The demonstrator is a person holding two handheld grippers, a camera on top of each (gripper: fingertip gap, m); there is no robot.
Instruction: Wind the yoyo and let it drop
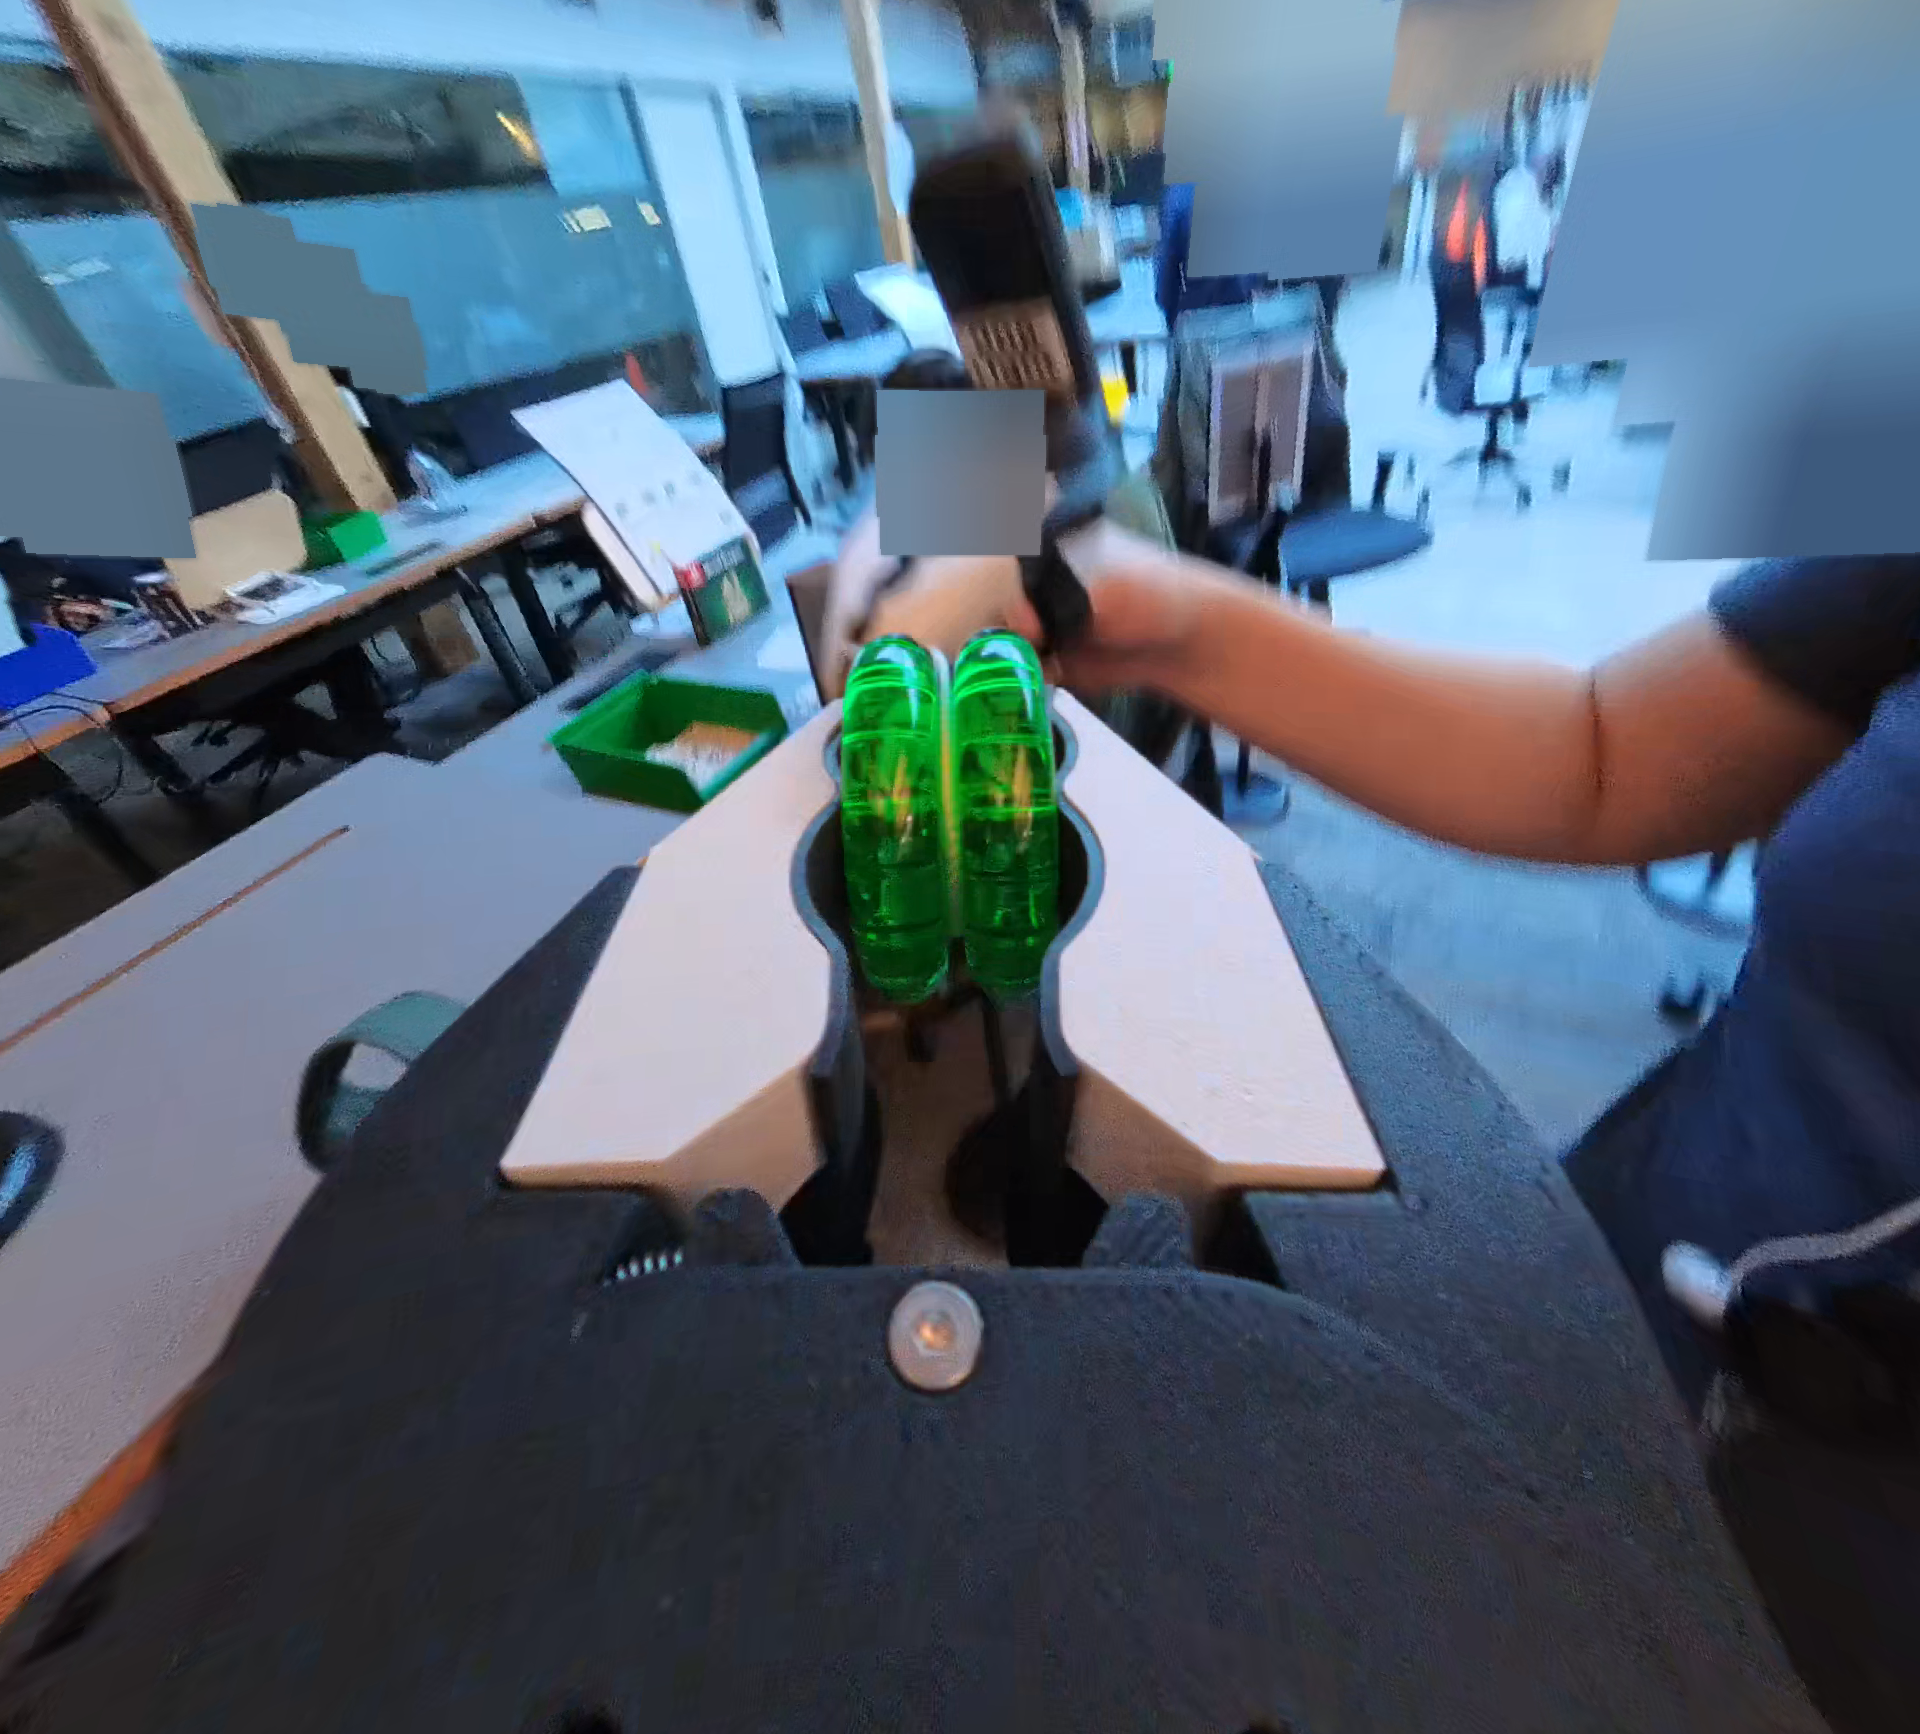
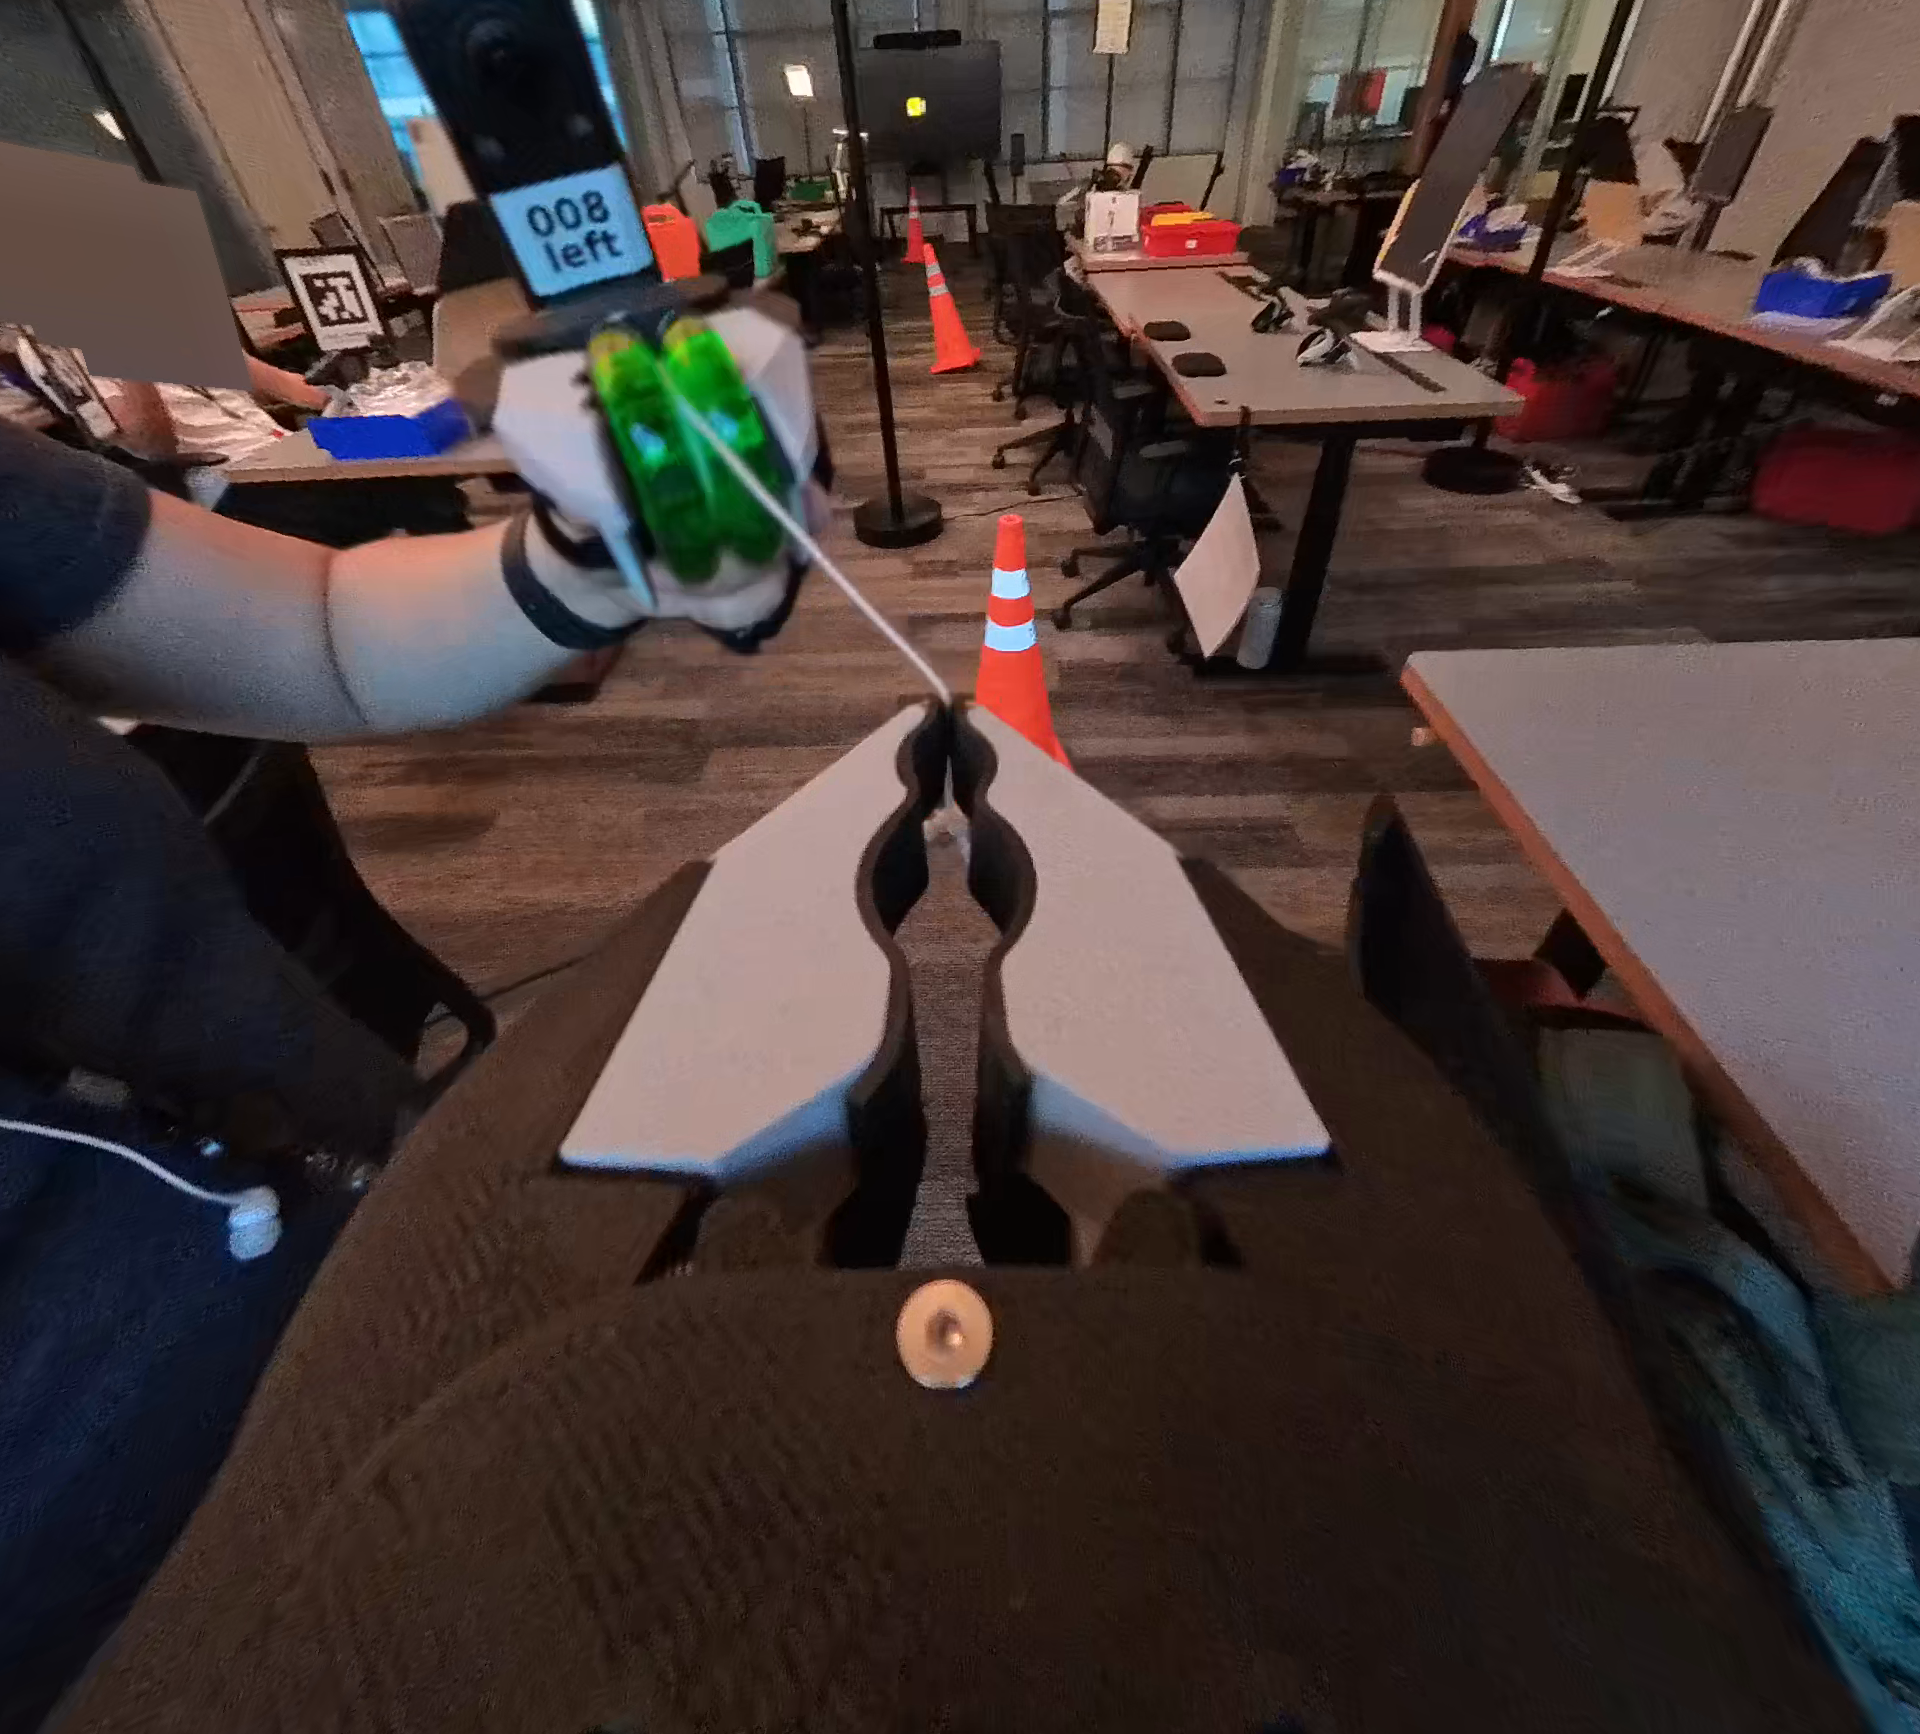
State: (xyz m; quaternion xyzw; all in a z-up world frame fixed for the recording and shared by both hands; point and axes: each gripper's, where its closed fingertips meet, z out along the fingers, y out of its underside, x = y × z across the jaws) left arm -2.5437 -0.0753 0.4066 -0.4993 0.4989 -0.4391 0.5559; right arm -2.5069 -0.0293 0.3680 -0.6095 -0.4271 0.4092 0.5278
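Observation:
A clear green yoyo [image 1: 948, 811] sits edge-on between the fingers of my left gripper [image 1: 948, 728], which is shut on it. The yoyo also shows in the right wrist view [image 2: 681, 448], held by the left gripper [image 2: 665, 437] up at the left. A white string [image 2: 810, 552] runs taut from the yoyo's groove down to the fingertips of my right gripper [image 2: 948, 710], which is shut on the string's end. In the left wrist view the right gripper's body [image 1: 1003, 271] shows blurred beyond the yoyo, held in a hand [image 1: 1122, 624].
A grey table [image 2: 1714, 853] stands at the right. An orange cone [image 2: 1013, 624] stands on the wood floor just beyond my right fingertips. A black lamp pole [image 2: 862, 209] and desks lie farther off. A green bin [image 1: 670, 739] sits on a table [image 1: 208, 957] at the left.

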